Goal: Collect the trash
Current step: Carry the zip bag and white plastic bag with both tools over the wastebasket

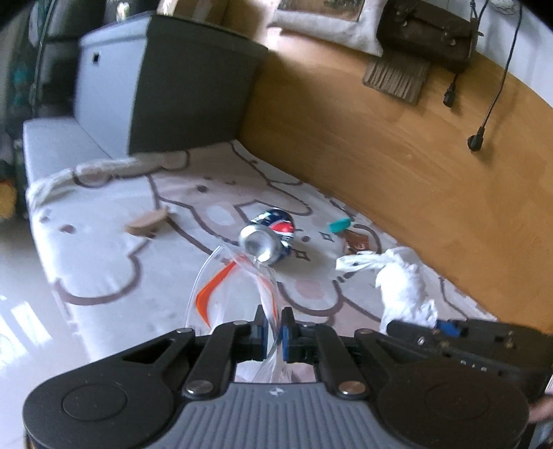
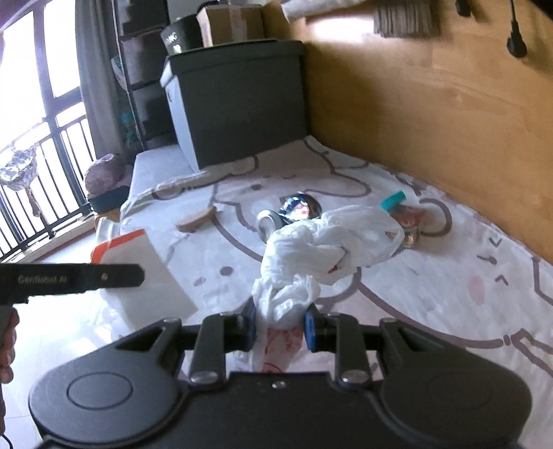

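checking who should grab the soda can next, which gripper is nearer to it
Left, though only roughly. The left gripper, shut on the clear bag, points at the soda can just beyond the bag. The right gripper, shut on crumpled white plastic, has that bundle between it and the can.

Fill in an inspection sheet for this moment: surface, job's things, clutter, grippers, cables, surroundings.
Surface: patterned rug on pale floor, beside a wooden wall.
Job's things: clear bag with orange strip; crumpled white plastic; can on its side; teal item and brown wrapper near the wall.
Clutter: tan flat piece on the rug.
Grippers: left hand-held gripper shut on the bag; right hand-held gripper shut on the white plastic.
Cables: two black plugs hanging on the wall.
Surroundings: dark bin, cardboard box, balcony railing.
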